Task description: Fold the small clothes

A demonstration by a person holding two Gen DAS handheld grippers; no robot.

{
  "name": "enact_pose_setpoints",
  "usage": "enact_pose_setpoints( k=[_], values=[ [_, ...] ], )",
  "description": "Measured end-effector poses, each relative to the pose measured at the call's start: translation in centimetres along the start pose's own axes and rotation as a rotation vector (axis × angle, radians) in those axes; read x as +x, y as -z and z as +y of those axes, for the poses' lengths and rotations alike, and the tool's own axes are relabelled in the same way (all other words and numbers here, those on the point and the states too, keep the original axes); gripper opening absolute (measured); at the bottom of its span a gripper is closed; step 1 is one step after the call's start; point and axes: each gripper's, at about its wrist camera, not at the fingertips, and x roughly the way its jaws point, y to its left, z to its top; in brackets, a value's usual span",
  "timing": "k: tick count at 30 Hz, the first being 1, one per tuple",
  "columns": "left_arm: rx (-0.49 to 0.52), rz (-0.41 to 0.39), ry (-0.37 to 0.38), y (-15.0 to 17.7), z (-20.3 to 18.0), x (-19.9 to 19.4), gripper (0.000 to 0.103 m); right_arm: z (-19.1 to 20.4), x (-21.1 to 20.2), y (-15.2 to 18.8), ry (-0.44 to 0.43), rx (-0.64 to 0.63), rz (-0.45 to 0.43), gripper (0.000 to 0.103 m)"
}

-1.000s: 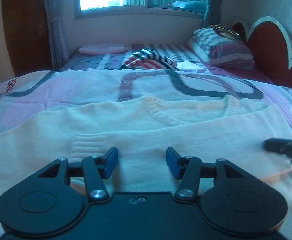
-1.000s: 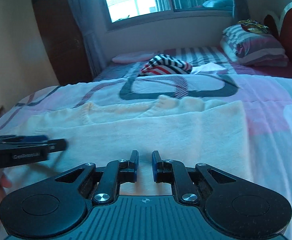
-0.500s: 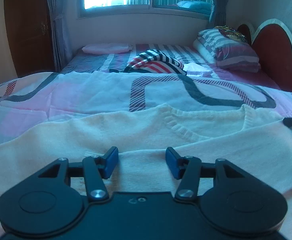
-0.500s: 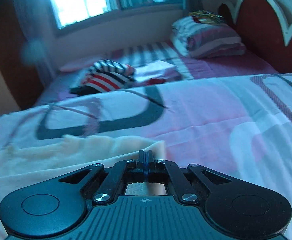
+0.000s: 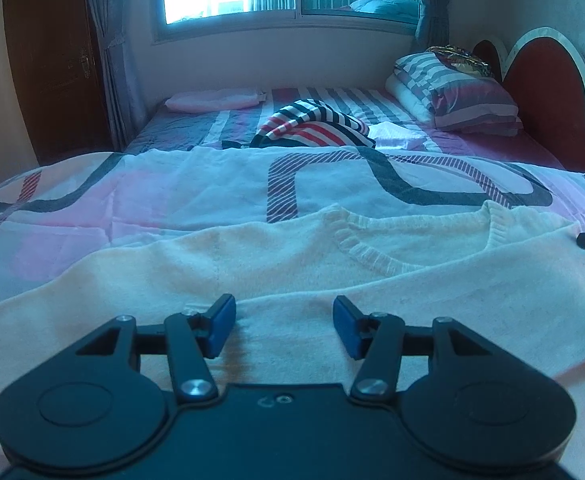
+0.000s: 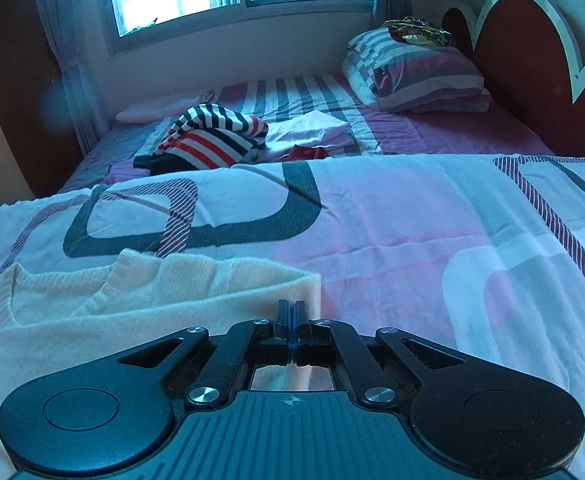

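Softly ribbed at its V-neck, the cream knit sweater [image 5: 292, 264] lay flat on the patterned quilt [image 6: 412, 216]. Left gripper [image 5: 284, 322] hovered above it, jaws apart; right gripper [image 6: 291, 322] pressed together at its corner. Beyond lay a striped garment [image 6: 212, 140] and a pillow [image 6: 416, 72].

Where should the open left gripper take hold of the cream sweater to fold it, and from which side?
Judging from its pose, grip the cream sweater at its left outer edge, beside the shoulder, coming low from the left with the left gripper. The sweater lies flat, neckline away, so only edges offer a pinchable lip. The right gripper sits shut at the opposite shoulder corner.
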Motion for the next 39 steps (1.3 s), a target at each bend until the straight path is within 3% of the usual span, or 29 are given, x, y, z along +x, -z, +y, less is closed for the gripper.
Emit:
enact_pose_setpoints(
  k=[10, 12, 14, 15, 17, 21, 23, 25, 29, 31, 39],
  values=[
    [0.027, 0.005, 0.000, 1.8, 0.0, -2.3, 0.052, 0.5, -4.0, 4.0, -0.008, -0.086, 0.037, 0.000],
    [0.039, -0.037, 0.025, 2.1, -0.2, -3.4, 0.053, 0.6, -5.4, 4.4, -0.013, -0.082, 0.010, 0.000],
    [0.058, -0.026, 0.041, 2.5, -0.7, -3.6, 0.054, 0.9, -6.8, 4.8, -0.053, -0.063, -0.025, 0.000],
    [0.059, -0.004, 0.046, 2.7, -0.8, -3.2, 0.054, 1.2, -7.0, 5.1, -0.063, -0.077, -0.031, 0.000],
    [0.053, 0.027, 0.043, 3.2, -0.9, -2.6, 0.055, 1.7, -5.7, 6.0, -0.015, -0.097, 0.046, 0.000],
    [0.040, 0.001, 0.032, 3.0, -0.5, -3.6, 0.056, 1.6, -7.2, 5.8, -0.018, -0.070, -0.010, 0.000],
    [0.035, 0.035, 0.023, 3.2, -0.2, -3.2, 0.057, 1.4, -7.8, 5.9, -0.024, -0.069, -0.040, 0.000],
    [0.024, 0.036, 0.026, 3.5, 0.2, -3.1, 0.058, 1.3, -6.3, 6.7, -0.002, -0.066, 0.054, 0.000],
    [0.022, 0.037, 0.025, 3.5, 0.2, -3.5, 0.057, 1.4, -7.9, 6.7, -0.024, -0.058, -0.009, 0.000],
    [0.021, 0.037, 0.030, 3.8, 0.3, -3.2, 0.058, 1.7, -7.2, 7.4, -0.006, -0.081, 0.036, 0.000],
    [-0.038, 0.012, 0.008, 4.1, 2.4, -5.1, 0.060, 1.9, -9.0, 7.4, -0.015, -0.021, -0.001, 0.000]
  ],
)
